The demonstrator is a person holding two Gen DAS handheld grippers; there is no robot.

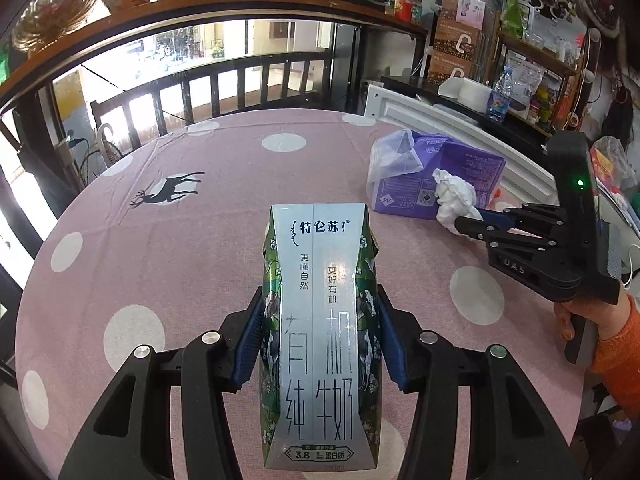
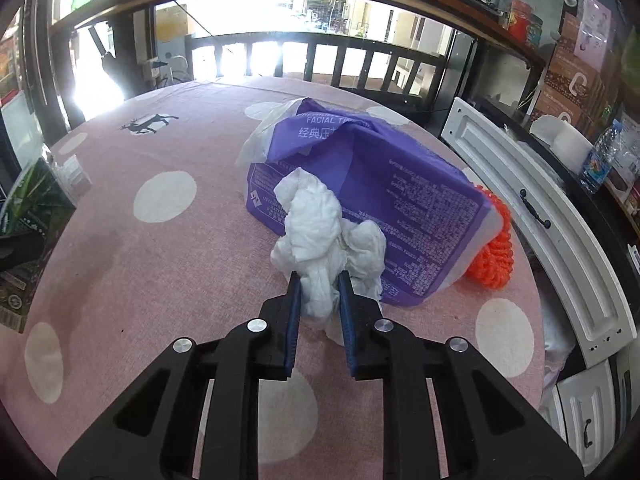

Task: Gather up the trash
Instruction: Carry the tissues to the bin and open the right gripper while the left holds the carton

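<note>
Two bits of trash, one in each hand-held gripper, over the pink spotted worktop (image 1: 160,248).

The milk carton (image 1: 320,332) is tall, silver and green, with big writing down its front; the left hand-held gripper (image 1: 320,340) squeezes it from both sides. The crumpled white tissue (image 2: 320,236) is soft and lumpy, touching the front of the purple tissue pack (image 2: 384,200); the right hand-held gripper (image 2: 320,312) pinches its bottom end. An orange knitted thing (image 2: 492,252) peeks out behind the pack.
</note>
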